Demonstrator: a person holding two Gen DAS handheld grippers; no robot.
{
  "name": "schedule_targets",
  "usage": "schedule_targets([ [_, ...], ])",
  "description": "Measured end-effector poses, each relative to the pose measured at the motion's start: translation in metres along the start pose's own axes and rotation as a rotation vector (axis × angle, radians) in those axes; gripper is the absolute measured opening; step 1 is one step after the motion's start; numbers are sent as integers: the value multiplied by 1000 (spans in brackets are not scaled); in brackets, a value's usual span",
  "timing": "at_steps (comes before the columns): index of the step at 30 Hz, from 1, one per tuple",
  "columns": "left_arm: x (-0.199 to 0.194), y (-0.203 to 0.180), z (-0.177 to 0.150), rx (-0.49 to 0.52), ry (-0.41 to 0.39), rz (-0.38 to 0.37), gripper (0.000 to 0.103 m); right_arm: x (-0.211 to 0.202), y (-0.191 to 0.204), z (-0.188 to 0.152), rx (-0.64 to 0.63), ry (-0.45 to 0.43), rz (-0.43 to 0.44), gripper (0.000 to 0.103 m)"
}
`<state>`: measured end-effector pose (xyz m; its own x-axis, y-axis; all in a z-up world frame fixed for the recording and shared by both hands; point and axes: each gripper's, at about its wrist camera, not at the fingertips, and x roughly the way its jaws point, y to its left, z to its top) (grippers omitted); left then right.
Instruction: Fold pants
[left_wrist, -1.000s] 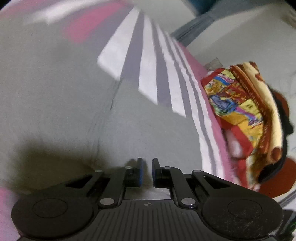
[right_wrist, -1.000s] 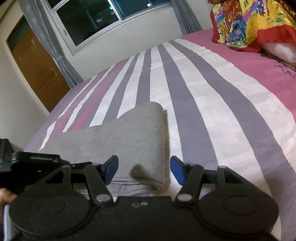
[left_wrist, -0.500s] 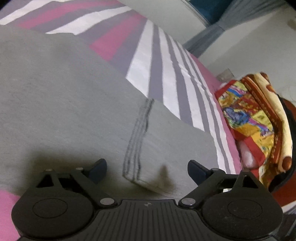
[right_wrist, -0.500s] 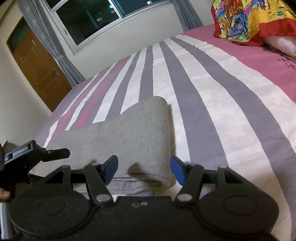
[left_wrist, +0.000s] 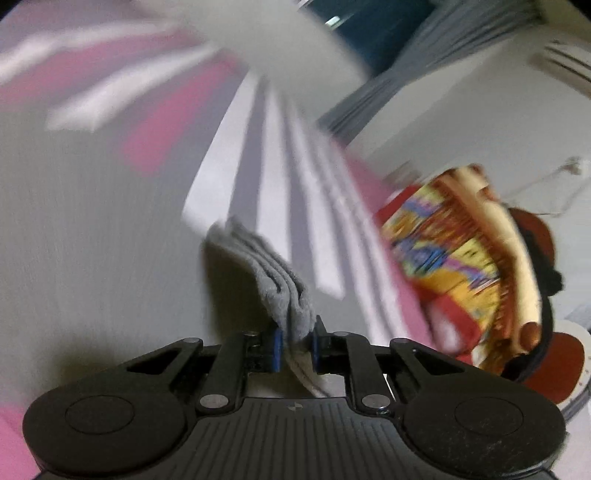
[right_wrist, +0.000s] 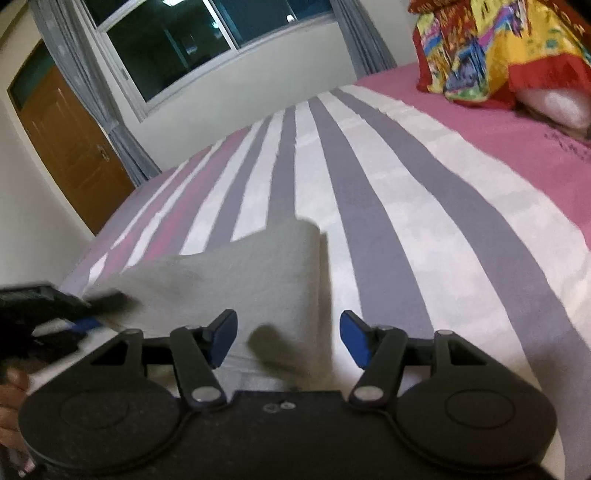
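Closest in the left wrist view, the left gripper (left_wrist: 297, 341) has its jaws closed on the layered edge of the grey pants (left_wrist: 280, 280); they have just been closing, and the stacked folds of cloth stand pinched between the blue pads (left_wrist: 277, 349) and rise ahead of them. The rest of the grey fabric spreads out to the left of that edge, though the picture is smeared with motion and its outline is hard to follow. Beyond the cloth lies the bed (left_wrist: 258, 177) with its white, grey and pink stripes, and to the right a bright patterned blanket (left_wrist: 454, 258) is heaped at the bed's side.

In the right wrist view, the right gripper (right_wrist: 288, 341) hangs with its jaws open, one blue pad on either side of the near end of the folded pants (right_wrist: 240, 273), neither pad pressing the cloth. The pants lie on the striped bed (right_wrist: 424, 229) as a folded grey slab, its rounded fold at the right. At the left edge the left gripper (right_wrist: 79, 323) shows as a dark blur against the pants' near left corner, with part of a hand (right_wrist: 9, 398) below it. Farther off, the patterned blanket (right_wrist: 491, 48) sits on the pink part of the bed at upper right. Beyond the bed stand a dark window (right_wrist: 207, 44) with grey curtains (right_wrist: 99, 96) and a brown door (right_wrist: 70, 147).
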<state>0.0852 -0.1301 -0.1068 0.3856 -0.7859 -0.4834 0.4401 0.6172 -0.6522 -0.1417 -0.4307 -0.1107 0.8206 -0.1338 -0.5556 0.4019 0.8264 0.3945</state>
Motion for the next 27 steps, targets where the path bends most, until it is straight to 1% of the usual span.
schedule_targets([
  [2,-23,3,17,30,-48,9,15,4,10,6,-17,-7,15,61],
  [4,-43,14,26,78,-76,66,15,11,24,9,-48,6,32,60],
  [5,-48,21,26,95,-75,97,15,15,32,9,-68,15,41,60],
  [7,-54,45,20,73,-51,153,15,28,49,5,-113,51,47,58],
  [10,-50,76,2,56,-7,249,15,45,66,-4,-154,100,54,57],
  [12,-42,91,-14,43,35,294,16,57,76,-10,-181,136,43,57],
  [13,-36,96,-20,39,62,314,16,63,79,-13,-202,159,29,55],
  [14,-33,98,-25,36,59,320,17,72,82,-18,-237,197,2,54],
  [15,-32,97,-26,34,54,327,18,81,85,-24,-281,242,-18,55],
  [17,-36,89,-21,30,46,341,20,83,90,-27,-348,248,-29,55],
  [18,-41,84,-18,36,21,343,24,81,90,-23,-347,254,-23,55],
  [19,-46,77,-15,47,-7,339,25,79,88,-20,-338,251,-13,55],
  [20,-51,72,-11,63,-31,340,28,76,87,-15,-324,235,-4,55],
  [23,-55,54,-1,113,-85,346,29,77,89,-4,-311,199,-4,55],
  [25,-54,51,6,110,-90,347,32,83,94,4,-316,197,-4,55],
  [27,-53,54,11,103,-74,381,34,85,98,8,-325,187,1,56],
])
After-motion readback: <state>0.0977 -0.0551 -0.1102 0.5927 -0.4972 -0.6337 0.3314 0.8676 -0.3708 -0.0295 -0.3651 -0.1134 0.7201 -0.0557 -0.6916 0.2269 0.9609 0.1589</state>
